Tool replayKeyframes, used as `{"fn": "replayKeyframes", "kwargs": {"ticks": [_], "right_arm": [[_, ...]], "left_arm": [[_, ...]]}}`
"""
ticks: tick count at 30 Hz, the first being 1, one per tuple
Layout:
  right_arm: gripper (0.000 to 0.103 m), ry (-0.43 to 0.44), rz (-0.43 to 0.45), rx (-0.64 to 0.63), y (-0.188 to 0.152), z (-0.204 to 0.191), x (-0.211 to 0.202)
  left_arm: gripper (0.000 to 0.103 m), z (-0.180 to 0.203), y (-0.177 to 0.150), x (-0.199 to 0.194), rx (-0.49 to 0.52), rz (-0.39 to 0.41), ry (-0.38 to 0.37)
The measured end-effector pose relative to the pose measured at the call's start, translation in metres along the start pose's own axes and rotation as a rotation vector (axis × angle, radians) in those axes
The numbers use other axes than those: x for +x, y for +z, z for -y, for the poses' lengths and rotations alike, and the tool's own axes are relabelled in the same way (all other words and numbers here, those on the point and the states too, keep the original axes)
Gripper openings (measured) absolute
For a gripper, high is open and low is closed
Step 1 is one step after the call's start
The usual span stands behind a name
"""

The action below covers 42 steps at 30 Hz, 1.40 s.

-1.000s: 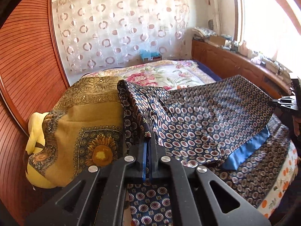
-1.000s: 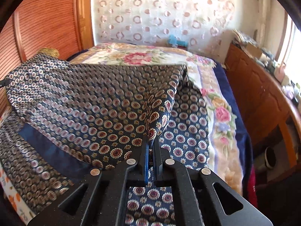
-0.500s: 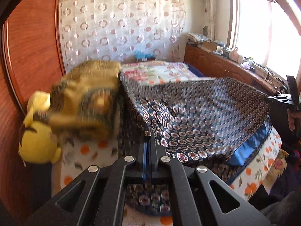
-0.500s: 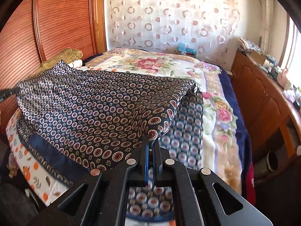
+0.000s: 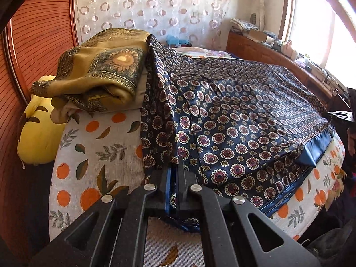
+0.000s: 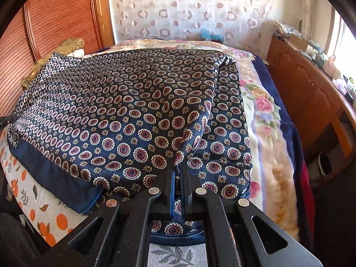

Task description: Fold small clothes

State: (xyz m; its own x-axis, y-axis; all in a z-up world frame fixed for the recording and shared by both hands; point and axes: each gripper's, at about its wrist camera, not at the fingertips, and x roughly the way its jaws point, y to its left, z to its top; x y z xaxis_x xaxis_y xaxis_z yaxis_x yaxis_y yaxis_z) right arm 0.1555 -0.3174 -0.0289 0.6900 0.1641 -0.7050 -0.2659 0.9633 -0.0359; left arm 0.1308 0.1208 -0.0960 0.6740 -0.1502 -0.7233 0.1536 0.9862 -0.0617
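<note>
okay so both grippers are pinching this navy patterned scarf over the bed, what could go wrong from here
The navy scarf looks glossy, so a corner could slip from the left gripper or right gripper if it is pulled taut.

The folded-over layer sits askew of the blue border; lowering now may leave the edges misaligned.

Its left edge lies against the gold cloth, which might get dragged.

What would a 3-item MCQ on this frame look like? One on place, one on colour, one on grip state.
1. Where is the gold cloth?
A) on the scarf
B) beside the scarf, by the headboard
C) on the floor

2. What colour is the scarf border?
A) red
B) plain blue
C) yellow

3. State of the left gripper and right gripper?
A) both open
B) one open
C) both shut on scarf

Key: B, it lies folded at the scarf's left edge; B, a plain blue band edges the scarf; C, fabric is pinched between both pairs of fingers.
</note>
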Motion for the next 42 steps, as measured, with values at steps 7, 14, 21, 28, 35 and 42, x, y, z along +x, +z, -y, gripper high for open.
{"fn": "replayKeyframes", "kwargs": {"ticks": [7,14,21,28,35,42], "right_arm": [[0.008,-0.044,0.07,0.001,-0.02,-0.012,-0.027],[0.052,-0.094,0.195,0.025,-0.021,-0.027,-0.057],[0.059,0.001,0.213,-0.028,-0.025,-0.071,-0.054],[0.06,0.092,0.175,-0.071,-0.025,-0.11,-0.021],[0.06,0.1,0.139,-0.097,-0.015,-0.12,0.013],[0.06,0.136,0.094,-0.05,-0.012,-0.112,0.025]], "left_arm": [[0.024,0.0,-0.004,0.004,-0.011,-0.018,-0.029],[0.042,0.006,-0.004,0.004,0.003,-0.019,-0.037],[0.047,0.005,-0.003,0.002,-0.012,-0.031,-0.044],[0.08,0.005,0.002,-0.022,-0.003,0.023,-0.038],[0.08,-0.01,0.003,-0.022,-0.043,0.011,0.009],[0.079,-0.031,0.004,-0.013,-0.155,0.013,-0.064]]}}
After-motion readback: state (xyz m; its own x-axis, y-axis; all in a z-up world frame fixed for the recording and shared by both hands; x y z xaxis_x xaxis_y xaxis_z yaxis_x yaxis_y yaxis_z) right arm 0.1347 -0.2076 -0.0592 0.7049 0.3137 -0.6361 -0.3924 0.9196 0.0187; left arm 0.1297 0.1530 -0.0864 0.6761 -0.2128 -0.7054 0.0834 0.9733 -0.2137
